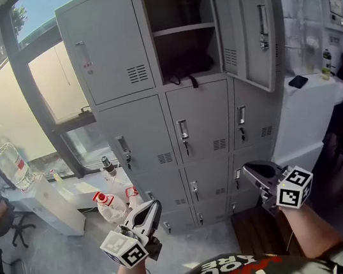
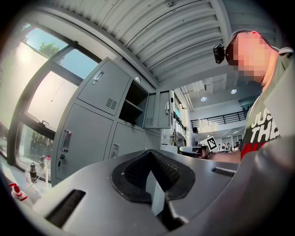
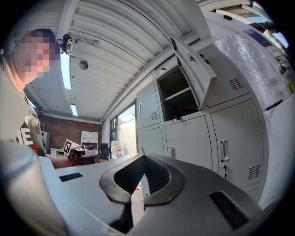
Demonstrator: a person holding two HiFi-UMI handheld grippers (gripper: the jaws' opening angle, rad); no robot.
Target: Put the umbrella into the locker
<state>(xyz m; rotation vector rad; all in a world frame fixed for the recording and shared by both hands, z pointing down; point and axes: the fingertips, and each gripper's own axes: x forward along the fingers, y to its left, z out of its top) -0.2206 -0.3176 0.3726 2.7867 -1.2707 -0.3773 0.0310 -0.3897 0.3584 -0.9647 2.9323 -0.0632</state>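
Locker [image 1: 181, 29] open, umbrella [image 1: 185, 66] at front edge; left gripper [image 1: 154, 205], right gripper [image 1: 247, 170] jaws pressed together below.

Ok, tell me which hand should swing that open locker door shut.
Right, probably. The open door hangs to the right of its compartment, above the right tool; the left tool sits further left. Both tools are shut and empty.

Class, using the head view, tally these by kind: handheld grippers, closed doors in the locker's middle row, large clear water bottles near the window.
Grippers: 2, left gripper and right gripper
Middle-row doors: 3
Water bottle: 1
Total: 6
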